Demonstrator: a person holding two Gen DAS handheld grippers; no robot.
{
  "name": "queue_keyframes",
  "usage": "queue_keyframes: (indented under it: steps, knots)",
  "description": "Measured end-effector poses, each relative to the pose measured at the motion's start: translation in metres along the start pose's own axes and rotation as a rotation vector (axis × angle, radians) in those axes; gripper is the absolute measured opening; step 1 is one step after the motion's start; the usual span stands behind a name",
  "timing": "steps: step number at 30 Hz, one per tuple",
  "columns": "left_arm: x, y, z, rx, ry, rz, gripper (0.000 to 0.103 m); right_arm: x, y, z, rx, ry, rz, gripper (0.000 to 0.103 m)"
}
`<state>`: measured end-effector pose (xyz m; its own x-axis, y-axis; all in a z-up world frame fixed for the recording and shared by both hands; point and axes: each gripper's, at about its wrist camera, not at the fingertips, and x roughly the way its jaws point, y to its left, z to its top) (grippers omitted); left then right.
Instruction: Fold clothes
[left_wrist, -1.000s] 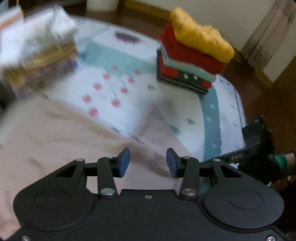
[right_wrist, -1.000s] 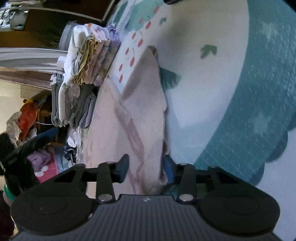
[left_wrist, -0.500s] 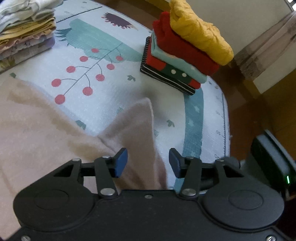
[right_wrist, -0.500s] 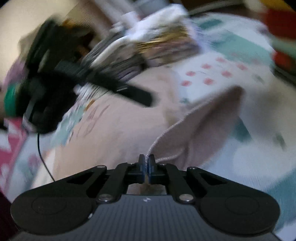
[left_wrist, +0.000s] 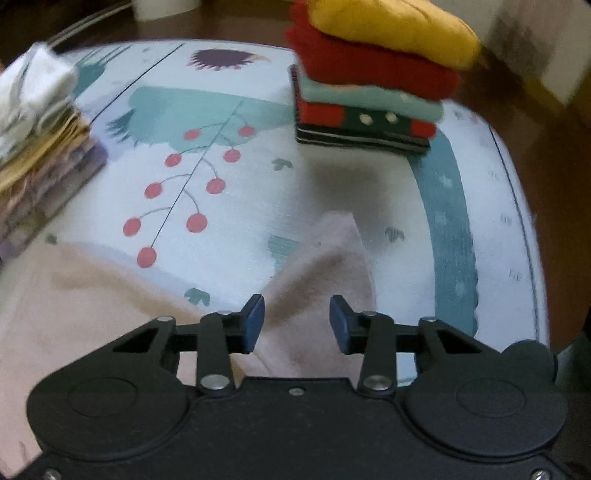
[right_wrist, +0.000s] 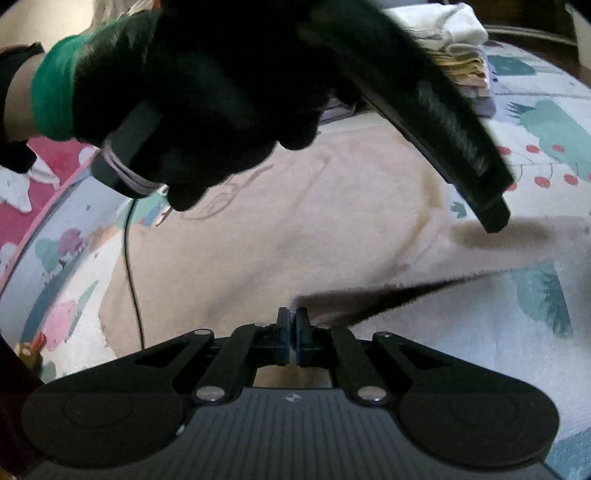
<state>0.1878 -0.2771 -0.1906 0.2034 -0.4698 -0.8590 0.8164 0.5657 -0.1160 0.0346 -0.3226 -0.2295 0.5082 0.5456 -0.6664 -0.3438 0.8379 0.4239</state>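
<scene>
Pinching the hem of the pink garment (right_wrist: 332, 229) in your right gripper (right_wrist: 294, 338), you have its two fingers pressed together with only a sliver of cloth between them, which gives you a firm hold on the edge you mean to carry over. The garment lies spread across the patterned play mat (left_wrist: 280, 184), and from the pinch a lifted fold runs off to the right with a dark shadow beneath it, so that side looks raised off the mat, though blur makes it hard to be sure how high.

Your left gripper (left_wrist: 297, 325) hangs just above a pointed flap of the same garment, its blue pads (left_wrist: 253, 323) wide apart and holding nothing; keeping it spread there lets you drop onto the flap or pin it while the other side folds. In the right wrist view your gloved left hand (right_wrist: 207, 92) sits high over the cloth, clear of the fold line.

The finished piles are parked at the mat's edges: the bright stack (left_wrist: 373, 85) at the far right, the pale stack (left_wrist: 40, 136) at the left, leaving the middle as your working space.
</scene>
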Motion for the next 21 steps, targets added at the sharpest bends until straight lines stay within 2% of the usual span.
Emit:
queue_keyframes:
  steps: [2, 4, 5, 8, 9, 11, 12, 13, 15, 17, 18, 19, 20, 21]
  knots:
    - [-0.003, 0.008, -0.003, -0.005, -0.002, 0.007, 0.038, -0.014, -0.014, -0.006, 0.050, -0.010, -0.057, 0.010]
    - [-0.002, 0.017, -0.009, 0.012, 0.003, 0.025, 0.038, -0.028, -0.027, -0.012, 0.099, -0.020, -0.115, 0.026]
    - [-0.001, 0.021, -0.012, 0.020, 0.006, 0.033, 0.038, -0.034, -0.037, -0.018, 0.137, -0.026, -0.163, 0.027]
    - [0.002, 0.034, -0.016, 0.030, -0.018, -0.048, 0.038, -0.054, -0.089, -0.045, 0.415, -0.039, -0.273, 0.029]
    - [0.004, 0.034, -0.014, 0.052, -0.021, -0.057, 0.038, -0.061, -0.102, -0.053, 0.493, -0.055, -0.267, 0.029]
    - [0.013, 0.033, -0.008, 0.093, -0.018, -0.048, 0.038, -0.067, -0.108, -0.059, 0.521, -0.073, -0.218, 0.031]
    - [0.019, 0.032, -0.005, 0.111, -0.018, -0.064, 0.038, -0.069, -0.110, -0.061, 0.526, -0.080, -0.192, 0.038]
    - [0.026, 0.032, -0.001, 0.121, -0.019, -0.063, 0.038, -0.070, -0.107, -0.061, 0.516, -0.086, -0.161, 0.047]
    - [0.042, 0.030, 0.009, 0.133, -0.016, -0.062, 0.038, -0.067, -0.100, -0.056, 0.487, -0.077, -0.083, 0.054]
    - [0.061, 0.029, 0.016, 0.132, 0.011, -0.107, 0.038, -0.056, -0.091, -0.055, 0.433, -0.035, -0.046, 0.059]
    - [0.069, 0.028, 0.017, 0.130, 0.035, -0.117, 0.035, -0.051, -0.084, -0.056, 0.401, -0.015, -0.062, 0.060]
    - [0.077, 0.027, 0.018, 0.129, 0.060, -0.127, 0.028, -0.047, -0.078, -0.057, 0.372, 0.000, -0.083, 0.060]
    - [0.079, 0.028, 0.019, 0.106, 0.064, -0.160, 0.002, -0.043, -0.075, -0.058, 0.366, 0.012, -0.096, 0.060]
    - [0.075, 0.035, 0.021, 0.037, 0.032, -0.186, 0.002, -0.040, -0.074, -0.058, 0.370, 0.021, -0.106, 0.058]
